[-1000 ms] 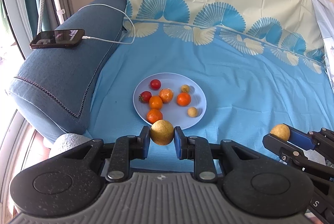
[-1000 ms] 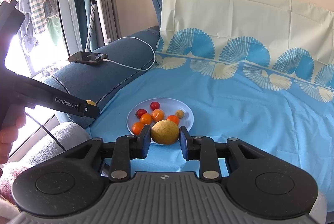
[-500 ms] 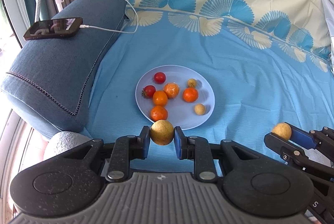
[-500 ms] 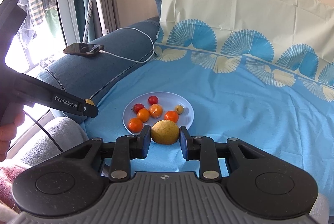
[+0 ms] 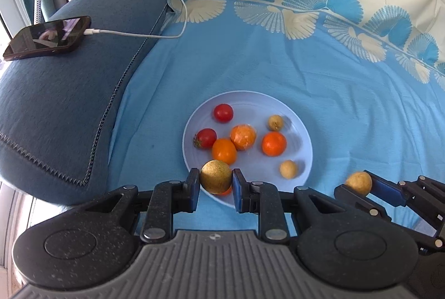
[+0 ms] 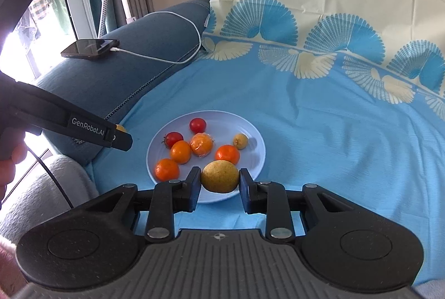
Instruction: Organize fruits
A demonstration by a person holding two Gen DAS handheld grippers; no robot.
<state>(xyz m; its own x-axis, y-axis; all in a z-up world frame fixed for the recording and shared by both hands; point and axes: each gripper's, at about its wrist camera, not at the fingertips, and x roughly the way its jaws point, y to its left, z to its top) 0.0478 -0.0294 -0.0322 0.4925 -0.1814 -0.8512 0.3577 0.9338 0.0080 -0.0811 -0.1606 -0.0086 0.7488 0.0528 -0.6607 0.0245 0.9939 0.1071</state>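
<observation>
A: Nearest first. Left gripper (image 5: 216,182) jaws are clamped on a speckled yellow fruit (image 5: 216,180), hanging over the near left rim of the plate (image 5: 304,137).

B: And the right gripper (image 6: 219,182)?

A: Jaws pinched on a bigger yellow-green fruit (image 6: 220,176), over the plate's near edge.

B: What's on the plate?

A: Three oranges, a wrapped orange (image 5: 243,136), two tomatoes (image 5: 223,112), two small yellow fruits (image 5: 288,168). Plate sits on the blue sheet (image 5: 278,70) of a sofa.

B: Step in hand?

A: Looks like dropping both fruits in. Best to lower each over a bare patch; the near right of the plate has room. Open only once the fruit is low, or it may roll off or knock the others. One at a time, so the grippers don't clash.

B: Far side?

A: Phone (image 5: 46,38) on its cable, on the far left armrest, well apart.
</observation>
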